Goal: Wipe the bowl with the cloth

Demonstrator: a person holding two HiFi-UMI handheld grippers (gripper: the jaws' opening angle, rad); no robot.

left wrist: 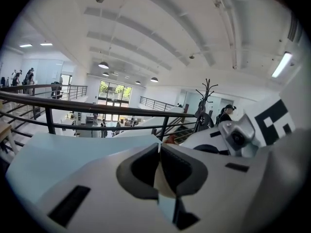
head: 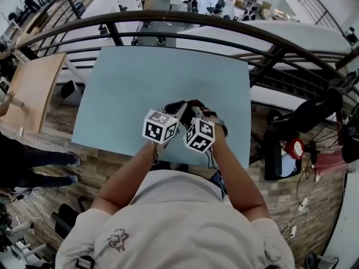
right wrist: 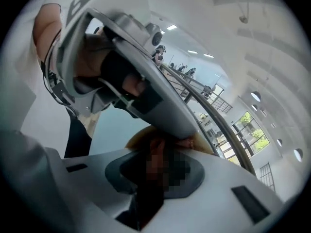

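Left gripper [left wrist: 159, 171]: jaws nearly together, pinching a thin pale edge that looks to be the bowl's rim.
Right gripper [right wrist: 158, 174]: jaws closed on a dark reddish-brown cloth [right wrist: 156, 147]; a mosaic patch covers part of it.
Bowl [right wrist: 135, 138]: tan and rounded, just past the right jaws, under the tip of the left gripper and touching the cloth.
Grippers together: side by side, marker cubes nearly touching, over the near edge of the table [head: 140, 83].
Table: pale blue, with a dark railing [head: 224, 22] beyond it.
Head view: grippers hide the bowl.
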